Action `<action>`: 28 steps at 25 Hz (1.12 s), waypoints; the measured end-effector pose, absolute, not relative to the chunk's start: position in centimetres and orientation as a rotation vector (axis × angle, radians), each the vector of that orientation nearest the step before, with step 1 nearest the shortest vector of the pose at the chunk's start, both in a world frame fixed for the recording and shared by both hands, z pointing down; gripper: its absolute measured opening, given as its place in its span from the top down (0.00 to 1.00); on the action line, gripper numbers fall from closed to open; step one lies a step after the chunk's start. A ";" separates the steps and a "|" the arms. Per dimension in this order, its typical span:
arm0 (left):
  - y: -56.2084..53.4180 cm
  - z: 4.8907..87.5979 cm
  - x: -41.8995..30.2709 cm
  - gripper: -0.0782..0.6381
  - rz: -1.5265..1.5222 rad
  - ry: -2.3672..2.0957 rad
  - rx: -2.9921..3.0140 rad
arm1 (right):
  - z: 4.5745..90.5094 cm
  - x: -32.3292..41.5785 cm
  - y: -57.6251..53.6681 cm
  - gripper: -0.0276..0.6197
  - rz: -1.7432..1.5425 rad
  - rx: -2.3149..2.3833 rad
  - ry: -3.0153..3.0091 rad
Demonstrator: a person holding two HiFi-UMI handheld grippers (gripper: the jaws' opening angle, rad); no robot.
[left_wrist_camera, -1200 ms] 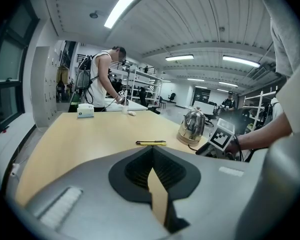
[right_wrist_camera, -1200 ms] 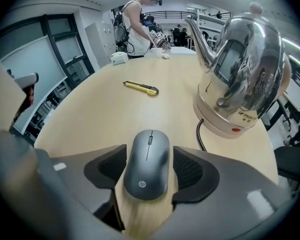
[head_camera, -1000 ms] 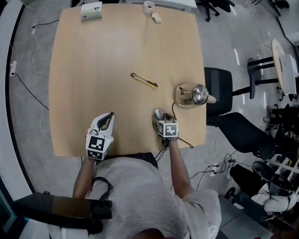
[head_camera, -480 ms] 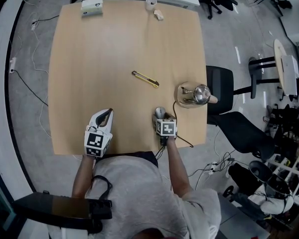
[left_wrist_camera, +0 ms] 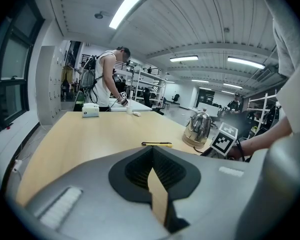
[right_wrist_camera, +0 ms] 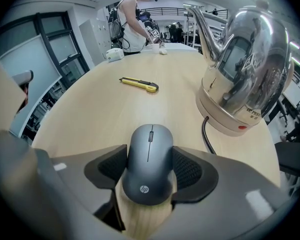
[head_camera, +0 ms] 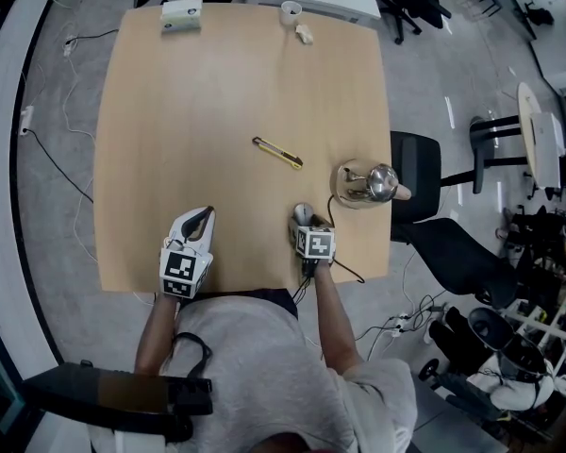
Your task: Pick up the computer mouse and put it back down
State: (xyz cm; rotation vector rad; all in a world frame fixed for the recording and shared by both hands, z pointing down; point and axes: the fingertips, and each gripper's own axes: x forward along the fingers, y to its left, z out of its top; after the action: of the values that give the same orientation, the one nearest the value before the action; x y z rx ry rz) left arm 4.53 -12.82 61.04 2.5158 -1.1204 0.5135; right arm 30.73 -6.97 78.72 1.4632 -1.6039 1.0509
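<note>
- A pale wooden table [head_camera: 217,83] is seen from above, w/ a seated person at its near edge and a two-jaw gripper held in each hand.
- The right gripper [head_camera: 305,223] is tilted steeply down at the near right part of the table. Its jaws are closed on a grey computer mouse [right_wrist_camera: 149,161], w/ black ribbed pads [right_wrist_camera: 110,166] pressed to both sides of it.
- The mouse is gripped approx. at its middle. Its scroll wheel is pointed away from the person, and its underside is rested on the tabletop.
- The left gripper [head_camera: 201,220] is held low over the near left part of the table. Its jaws are clenched together at the tips w/ nothing between them.
- A shiny steel kettle [head_camera: 371,182] on a round base is placed just beyond and right of the mouse. A black cable [right_wrist_camera: 206,134] is run from it toward the near edge.
- A yellow utility knife [head_camera: 277,153] is laid near the table's centre, well apart from both grippers.
- A white box [head_camera: 182,14] is set at the far left edge.
</note>
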 end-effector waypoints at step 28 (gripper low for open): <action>-9.7 58.7 -0.3 0.86 0.450 -1.302 2.496 | 64.6 23.2 -11.8 0.51 0.776 1.515 -1.968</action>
State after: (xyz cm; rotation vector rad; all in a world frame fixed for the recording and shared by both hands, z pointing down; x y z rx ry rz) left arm -0.30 -9.73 58.67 2.4959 -1.3023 0.4502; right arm 23.22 -11.80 64.57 1.5149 -1.9684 0.7759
